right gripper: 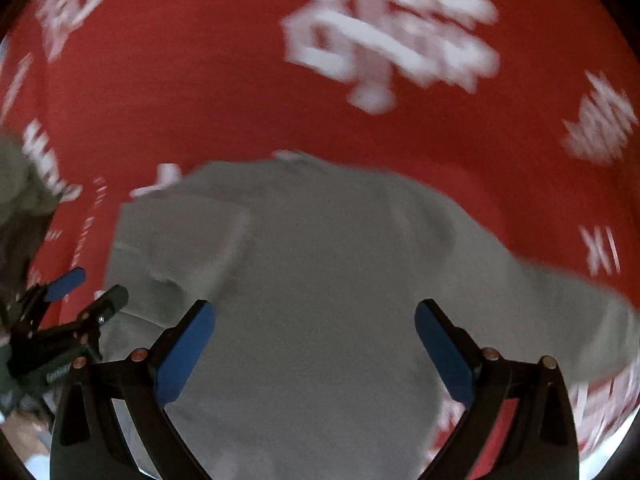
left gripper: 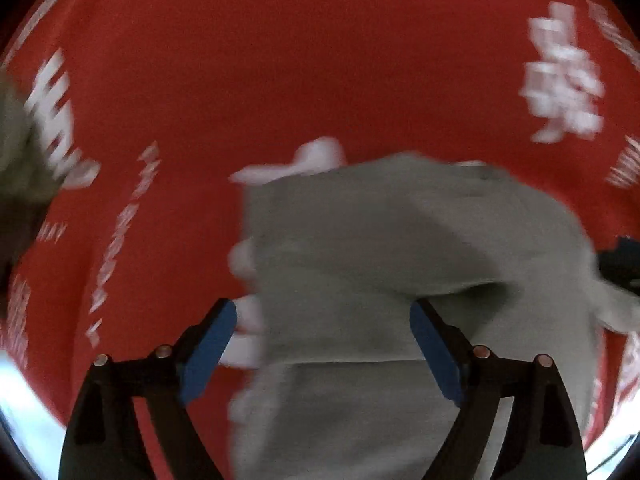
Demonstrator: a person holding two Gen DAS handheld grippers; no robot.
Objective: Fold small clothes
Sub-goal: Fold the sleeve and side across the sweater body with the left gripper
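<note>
A small grey garment point(left gripper: 380, 264) lies on a red cloth with white lettering point(left gripper: 280, 60). It looks partly folded, with a fold ridge across it. My left gripper point(left gripper: 324, 344) is open above the garment's left part, with its blue pads apart and nothing between them. My right gripper point(right gripper: 316, 344) is open over the middle of the same grey garment point(right gripper: 320, 260), which spreads out to the right. The left gripper also shows at the left of the right wrist view point(right gripper: 86, 288). Both views are blurred by motion.
A heap of dark olive clothing point(left gripper: 20, 168) lies at the far left on the red cloth, and it also shows in the right wrist view point(right gripper: 20, 200). The red cloth point(right gripper: 200, 80) reaches well beyond the garment. A pale edge point(left gripper: 24, 408) shows at the lower left.
</note>
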